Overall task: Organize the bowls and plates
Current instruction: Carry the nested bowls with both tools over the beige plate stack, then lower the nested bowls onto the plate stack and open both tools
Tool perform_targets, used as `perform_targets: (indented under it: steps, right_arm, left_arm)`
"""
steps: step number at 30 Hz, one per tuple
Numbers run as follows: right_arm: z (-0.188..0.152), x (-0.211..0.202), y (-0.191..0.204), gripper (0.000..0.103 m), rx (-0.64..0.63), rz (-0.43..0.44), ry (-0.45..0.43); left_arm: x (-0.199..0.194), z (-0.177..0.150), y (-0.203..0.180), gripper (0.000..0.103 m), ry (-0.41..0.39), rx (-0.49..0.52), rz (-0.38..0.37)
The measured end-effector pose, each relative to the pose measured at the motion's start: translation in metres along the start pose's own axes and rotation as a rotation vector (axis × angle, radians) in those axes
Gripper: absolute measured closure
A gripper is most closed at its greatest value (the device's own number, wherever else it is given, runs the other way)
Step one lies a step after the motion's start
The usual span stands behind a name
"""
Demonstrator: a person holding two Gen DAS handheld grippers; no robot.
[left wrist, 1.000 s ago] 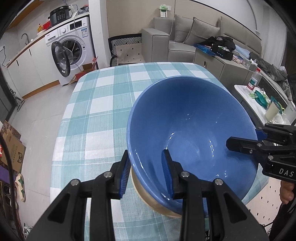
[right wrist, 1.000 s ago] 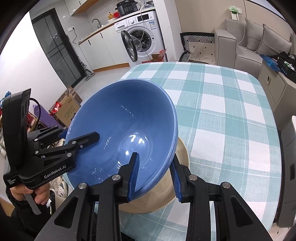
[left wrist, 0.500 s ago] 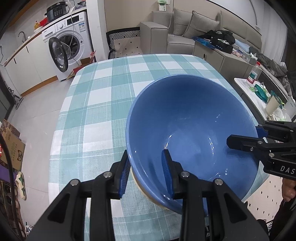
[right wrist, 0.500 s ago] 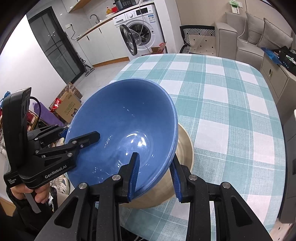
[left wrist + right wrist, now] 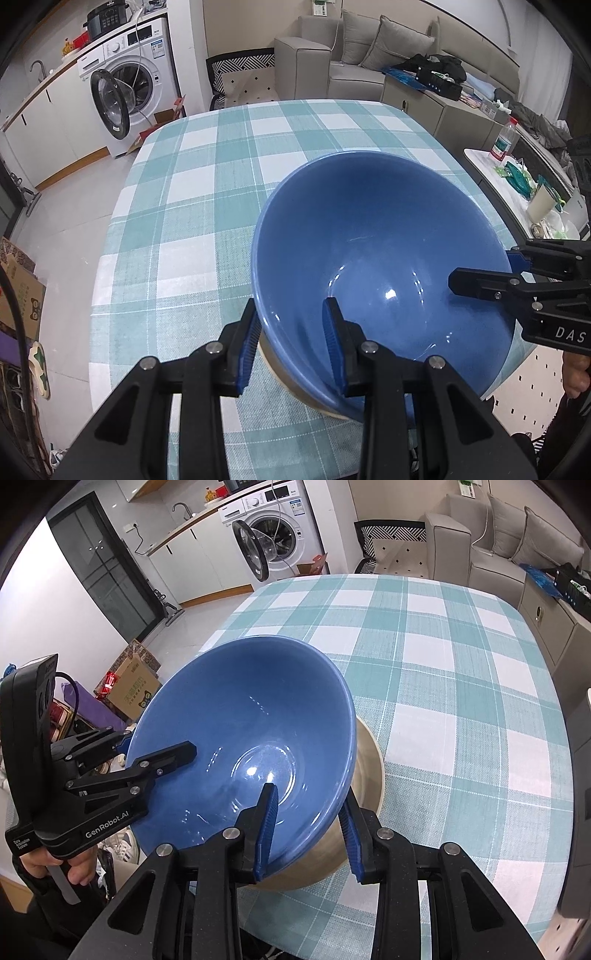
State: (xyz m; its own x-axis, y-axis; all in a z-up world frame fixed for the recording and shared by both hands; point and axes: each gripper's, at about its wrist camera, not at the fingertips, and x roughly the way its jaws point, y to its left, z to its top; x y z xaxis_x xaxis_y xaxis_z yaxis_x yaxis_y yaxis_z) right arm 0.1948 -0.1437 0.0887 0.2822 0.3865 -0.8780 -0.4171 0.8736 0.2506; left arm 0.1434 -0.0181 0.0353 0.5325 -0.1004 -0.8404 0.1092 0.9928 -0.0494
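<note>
A large blue bowl (image 5: 376, 251) hangs tilted over a beige bowl (image 5: 280, 373) that stands on the checked tablecloth (image 5: 207, 177) near the front edge. My left gripper (image 5: 291, 310) is shut on the blue bowl's near rim, one pad inside and one outside. On the opposite rim my right gripper (image 5: 484, 269) grips it too. In the right wrist view the right gripper (image 5: 308, 794) clamps the blue bowl (image 5: 240, 709) above the beige bowl (image 5: 365, 760), with the left gripper (image 5: 159, 744) on the far rim. Whether the bowls touch is hidden.
The teal-and-white table (image 5: 443, 664) stretches away beyond the bowls. Past it stand a washing machine (image 5: 125, 92) with its door open and a grey sofa (image 5: 354, 62). A side table with a bottle (image 5: 504, 140) is at the right. Cardboard boxes (image 5: 133, 694) lie on the floor.
Both grippers keep their hold on the blue bowl. Both views have tipped slightly, and more of the beige bowl shows beneath the blue one in the right wrist view.
</note>
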Motion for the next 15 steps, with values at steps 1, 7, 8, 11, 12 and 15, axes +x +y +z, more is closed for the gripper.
perform_targets:
  steps: [1,7,8,11,12,15]
  right_arm:
    - [0.0006,0.0005,-0.0003,0.069,-0.001,-0.001,0.002]
    - [0.0021,0.0016,-0.0045,0.069,0.011,0.004,0.001]
    - [0.0022,0.0018,-0.0050,0.069,0.012,0.004,0.000]
    - [0.0033,0.0013,-0.0052,0.068,0.007,0.000,-0.007]
    - [0.0037,0.0014,-0.0051,0.068,0.005,-0.003,-0.007]
    - [0.0040,0.0014,-0.0045,0.067,0.003,-0.007,-0.011]
  left_arm:
    - [0.0003,0.0002,0.0001,0.071,0.001,0.002,-0.001]
    - [0.0019,0.0024,0.0027,0.066,-0.005,-0.003,-0.025]
    - [0.0023,0.0028,0.0027,0.066,-0.007,-0.001,-0.029]
    - [0.0029,0.0039,0.0012,0.064,-0.011,0.012,-0.023]
    - [0.0030,0.0041,0.0010,0.063,-0.013,0.015,-0.023]
    - [0.0031,0.0043,0.0016,0.062,-0.018,0.014,-0.027]
